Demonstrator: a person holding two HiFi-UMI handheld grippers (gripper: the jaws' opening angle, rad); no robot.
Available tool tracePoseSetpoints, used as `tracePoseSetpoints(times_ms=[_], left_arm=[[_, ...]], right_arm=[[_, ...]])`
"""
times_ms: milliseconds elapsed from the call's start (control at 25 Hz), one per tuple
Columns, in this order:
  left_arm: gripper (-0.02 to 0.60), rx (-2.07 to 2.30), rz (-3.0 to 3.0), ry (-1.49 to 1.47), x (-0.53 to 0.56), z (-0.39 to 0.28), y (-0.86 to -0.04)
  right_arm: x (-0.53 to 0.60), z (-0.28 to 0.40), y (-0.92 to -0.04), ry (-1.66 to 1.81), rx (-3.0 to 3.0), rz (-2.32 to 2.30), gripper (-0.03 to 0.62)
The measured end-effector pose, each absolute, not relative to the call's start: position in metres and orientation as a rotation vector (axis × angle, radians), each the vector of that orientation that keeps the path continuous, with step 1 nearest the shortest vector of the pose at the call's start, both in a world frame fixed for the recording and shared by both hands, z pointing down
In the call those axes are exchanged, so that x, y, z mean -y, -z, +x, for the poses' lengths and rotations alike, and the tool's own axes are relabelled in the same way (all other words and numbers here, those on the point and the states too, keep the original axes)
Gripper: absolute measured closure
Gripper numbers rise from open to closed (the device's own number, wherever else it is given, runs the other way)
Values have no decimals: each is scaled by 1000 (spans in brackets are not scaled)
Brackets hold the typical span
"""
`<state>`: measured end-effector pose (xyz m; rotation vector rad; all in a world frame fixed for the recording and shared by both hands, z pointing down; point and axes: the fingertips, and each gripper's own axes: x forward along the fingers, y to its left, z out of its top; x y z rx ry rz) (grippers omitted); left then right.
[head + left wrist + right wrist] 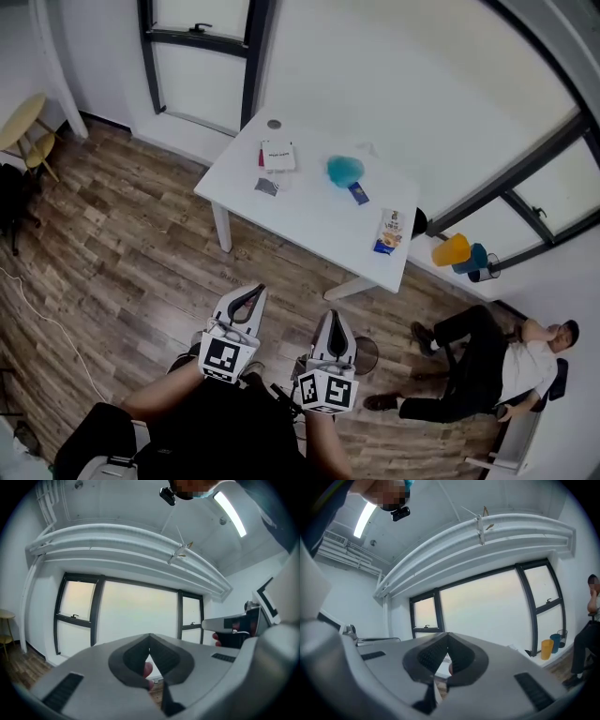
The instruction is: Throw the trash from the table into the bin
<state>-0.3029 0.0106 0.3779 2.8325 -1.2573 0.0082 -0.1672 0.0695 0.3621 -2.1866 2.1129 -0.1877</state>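
Observation:
The white table (309,220) stands ahead of me with trash on it: a white and red packet (277,155), a small grey wrapper (267,187), a crumpled teal piece (344,170), a small blue wrapper (358,193) and a snack bag (390,231) near the right end. Both grippers are well short of the table, over the wooden floor. My left gripper (260,289) (150,635) is shut, its tips meeting with nothing between them. My right gripper (335,314) (448,633) is likewise shut and holds nothing. I cannot pick out a bin for certain.
A person (487,361) sits at the lower right by the wall. An orange cup (451,250) and a blue cup (473,258) stand on the window ledge. A yellow stool (23,122) is at the far left. A dark round object (364,354) lies just right of my right gripper.

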Motion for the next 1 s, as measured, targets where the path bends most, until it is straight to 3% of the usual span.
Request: tracePoseSetpoints(times_ms=[1000], left_arm=[[584, 798, 2912, 169, 162, -170, -353]], right_arm=[[86, -49, -383, 259, -1848, -2468, 589]])
